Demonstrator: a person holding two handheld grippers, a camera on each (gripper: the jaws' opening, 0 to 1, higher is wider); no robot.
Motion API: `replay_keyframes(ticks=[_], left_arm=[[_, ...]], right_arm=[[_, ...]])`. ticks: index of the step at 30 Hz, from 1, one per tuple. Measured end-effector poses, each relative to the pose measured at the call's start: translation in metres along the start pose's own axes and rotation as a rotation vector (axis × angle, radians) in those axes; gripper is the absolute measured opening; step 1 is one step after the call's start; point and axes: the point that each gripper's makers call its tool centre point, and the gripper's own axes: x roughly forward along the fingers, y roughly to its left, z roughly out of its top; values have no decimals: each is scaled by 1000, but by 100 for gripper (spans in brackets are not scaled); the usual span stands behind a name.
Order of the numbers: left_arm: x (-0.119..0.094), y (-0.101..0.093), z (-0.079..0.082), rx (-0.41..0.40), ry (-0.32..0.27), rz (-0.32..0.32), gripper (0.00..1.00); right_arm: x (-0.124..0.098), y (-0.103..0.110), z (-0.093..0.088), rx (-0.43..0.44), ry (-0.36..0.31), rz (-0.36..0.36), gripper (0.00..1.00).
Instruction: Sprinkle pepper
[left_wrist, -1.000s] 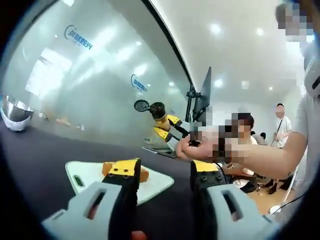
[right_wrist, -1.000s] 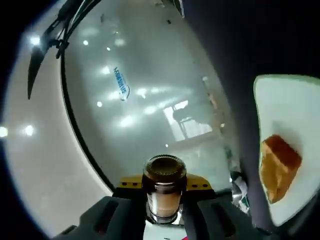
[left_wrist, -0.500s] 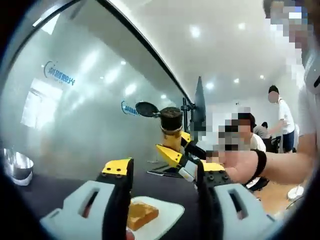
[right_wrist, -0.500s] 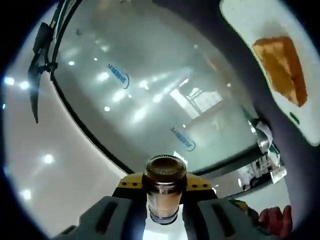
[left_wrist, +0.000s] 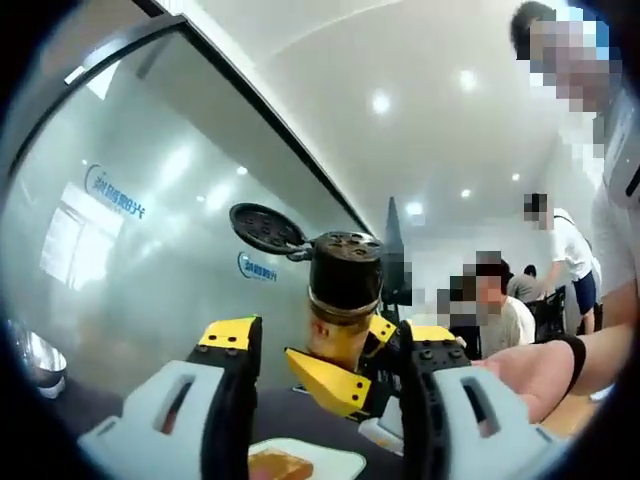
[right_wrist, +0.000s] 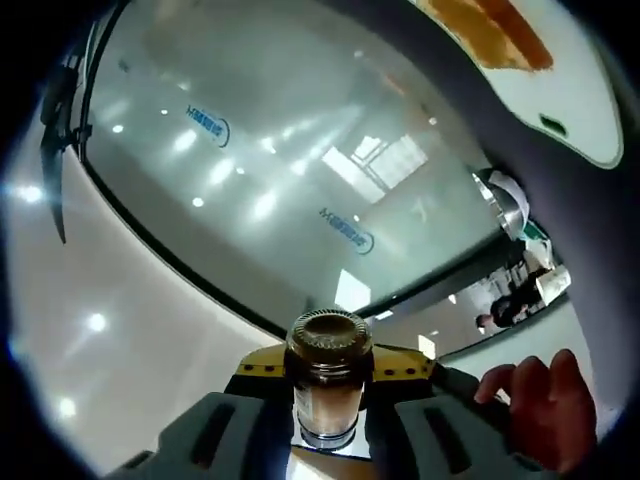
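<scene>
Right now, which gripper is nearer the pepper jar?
Right. The right gripper is clamped on the pepper jar; the left gripper is open, with the jar out ahead of it.

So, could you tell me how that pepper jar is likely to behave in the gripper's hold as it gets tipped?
The pepper jar looks like smooth, rigid glass, so it could slip or twist between the right gripper's jaws. Its round body would probably roll if released. The hinged lid hangs open in the left gripper view, so it may flap when shaken.
</scene>
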Motion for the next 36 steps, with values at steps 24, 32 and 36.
replay_keyframes(ticks=[24, 32, 36], left_arm=[[6, -17, 4, 125, -3, -49, 21], [9, -20, 10, 110, -23, -62, 21], [16, -29, -2, 182, 45, -64, 20]], right_arm=[[-11, -11, -21, 81, 17, 35, 22], [-14, -7, -24, 97, 32, 67, 22], [-19, -3, -12, 113, -33, 117, 22]])
